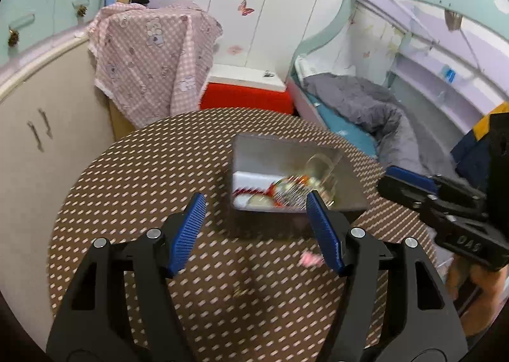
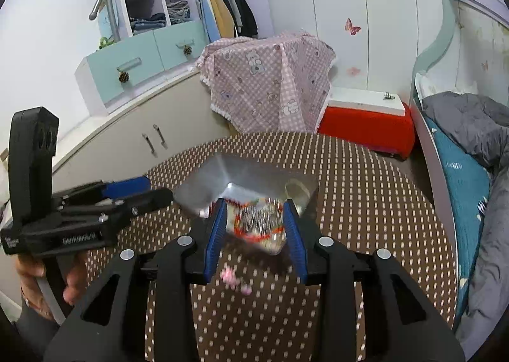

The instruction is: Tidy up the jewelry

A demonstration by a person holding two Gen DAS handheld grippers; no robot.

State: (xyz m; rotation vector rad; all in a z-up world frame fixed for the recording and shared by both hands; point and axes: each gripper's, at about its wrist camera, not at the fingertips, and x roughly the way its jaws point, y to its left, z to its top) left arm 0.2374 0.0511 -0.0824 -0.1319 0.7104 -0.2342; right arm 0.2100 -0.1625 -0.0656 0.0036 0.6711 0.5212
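The metal box (image 1: 296, 177) sits open near the middle of the round table (image 1: 133, 183), already heaped with blurred beads and bangles. A pink trinket (image 2: 233, 279) and a small gold piece (image 1: 240, 291) lie loose on the near cloth — still to go in, I judge. The left gripper (image 1: 254, 228) and right gripper (image 2: 254, 228) both gape, holding nothing. The table's edges are well apart from the box — room all round.

left gripper (image 2: 140, 191) body reads "genrobot.ai".
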